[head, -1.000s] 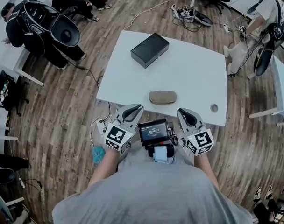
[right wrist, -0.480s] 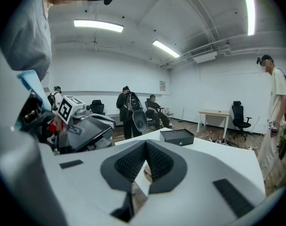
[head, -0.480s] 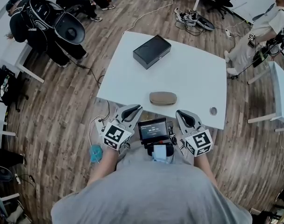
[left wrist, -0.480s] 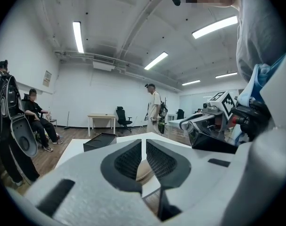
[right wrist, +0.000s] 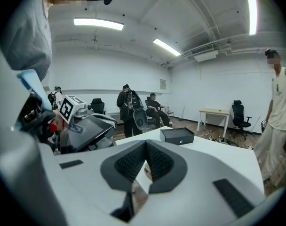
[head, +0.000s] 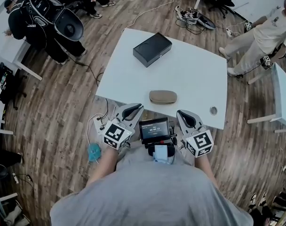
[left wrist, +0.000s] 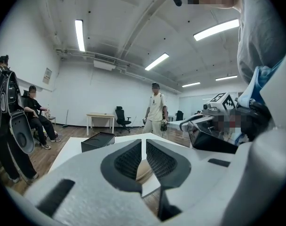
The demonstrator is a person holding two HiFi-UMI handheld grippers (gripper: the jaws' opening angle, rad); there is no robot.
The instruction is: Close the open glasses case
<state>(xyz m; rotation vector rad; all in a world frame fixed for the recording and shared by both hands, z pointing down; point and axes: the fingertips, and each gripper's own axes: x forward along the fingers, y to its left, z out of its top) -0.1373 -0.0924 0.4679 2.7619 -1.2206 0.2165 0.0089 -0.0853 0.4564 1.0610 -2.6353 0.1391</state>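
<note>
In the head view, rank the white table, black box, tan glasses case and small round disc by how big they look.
1. white table
2. black box
3. tan glasses case
4. small round disc

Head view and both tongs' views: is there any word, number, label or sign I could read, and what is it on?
Nothing here can be read.
Small screen: pale digits, too small to read.
Left tongs and right tongs: black-and-white square patterns, no words.
Wall notice: too small to read.
Black box and glasses case: no print visible.
</note>
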